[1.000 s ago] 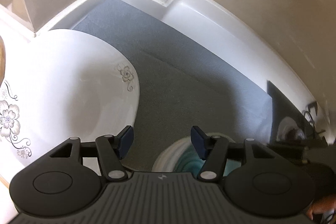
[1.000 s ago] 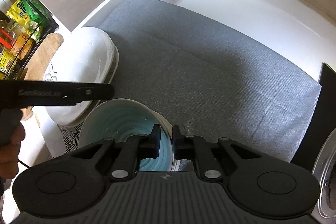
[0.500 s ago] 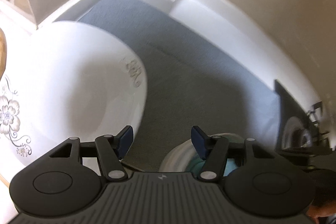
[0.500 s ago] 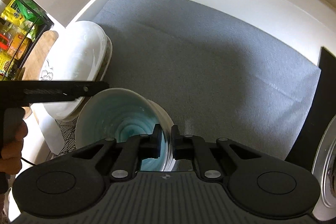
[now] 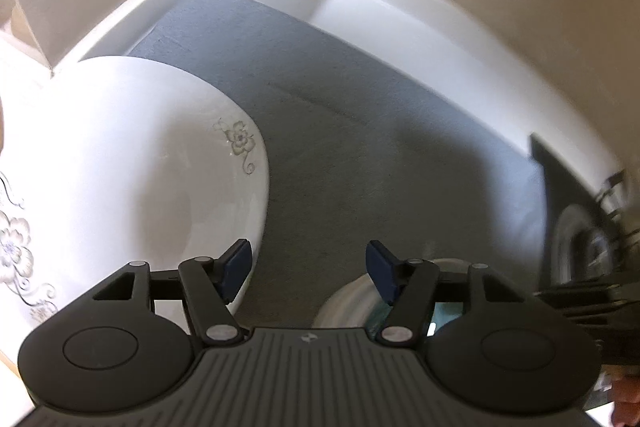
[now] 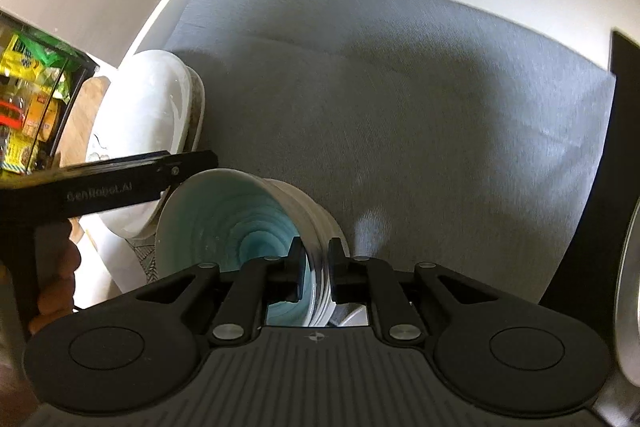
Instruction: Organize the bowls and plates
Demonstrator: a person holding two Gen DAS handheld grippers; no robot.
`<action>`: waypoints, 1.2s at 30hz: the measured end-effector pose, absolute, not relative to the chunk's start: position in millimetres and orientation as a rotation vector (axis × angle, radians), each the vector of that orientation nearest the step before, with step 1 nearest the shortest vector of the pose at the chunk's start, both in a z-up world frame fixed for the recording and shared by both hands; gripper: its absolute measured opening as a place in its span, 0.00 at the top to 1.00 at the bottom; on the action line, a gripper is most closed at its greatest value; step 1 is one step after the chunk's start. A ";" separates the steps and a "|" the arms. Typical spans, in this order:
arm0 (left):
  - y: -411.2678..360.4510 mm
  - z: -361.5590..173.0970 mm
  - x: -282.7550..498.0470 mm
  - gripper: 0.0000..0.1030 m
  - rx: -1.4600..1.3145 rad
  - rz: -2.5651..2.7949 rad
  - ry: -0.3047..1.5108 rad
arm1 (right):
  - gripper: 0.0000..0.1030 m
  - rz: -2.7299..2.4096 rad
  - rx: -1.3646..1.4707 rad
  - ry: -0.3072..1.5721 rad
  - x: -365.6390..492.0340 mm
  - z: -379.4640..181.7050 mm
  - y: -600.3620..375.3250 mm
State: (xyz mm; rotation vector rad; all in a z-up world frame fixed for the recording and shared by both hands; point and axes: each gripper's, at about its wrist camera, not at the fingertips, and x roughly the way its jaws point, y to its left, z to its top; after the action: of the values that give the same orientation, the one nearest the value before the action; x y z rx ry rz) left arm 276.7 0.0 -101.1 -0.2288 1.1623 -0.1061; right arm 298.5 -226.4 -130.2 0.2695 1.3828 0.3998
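Observation:
A teal-glazed bowl with a white ribbed outside hangs tilted over the grey mat. My right gripper pinches its rim, one pad inside and one outside, and its jaws are opening slightly. The bowl also shows low in the left wrist view. A large white plate with a flower print lies at the left, atop a stack. My left gripper hovers open and holds nothing. Its left finger hangs over the plate's edge. In the right wrist view the left gripper crosses in front of the stack.
White raised ledges and walls border the mat at the back. A black wire rack of food packets and a wooden board stand at the left. A black panel and a metal rim lie at the right.
My right gripper has rolled, tipping the bowl further onto its side with the opening turned left. The left gripper has stayed open beside the plate.

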 end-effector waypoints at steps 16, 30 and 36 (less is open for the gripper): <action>-21.2 -108.5 285.9 0.21 -0.228 -0.196 1.215 | 0.87 0.403 0.290 1.409 302.1 -132.2 -229.6; -6.2 -87.6 244.6 0.20 -0.200 -0.206 1.117 | 0.85 0.403 0.262 1.327 290.9 -118.9 -229.8; -1.4 -114.0 234.9 0.21 -0.195 -0.163 1.187 | 0.77 0.436 0.199 1.296 286.8 -123.2 -217.7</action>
State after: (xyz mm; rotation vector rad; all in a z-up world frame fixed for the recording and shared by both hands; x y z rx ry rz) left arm 234.9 -1.4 -114.0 -0.1950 1.1867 -0.1634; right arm 286.8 -217.7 -123.2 0.1986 1.2958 0.4359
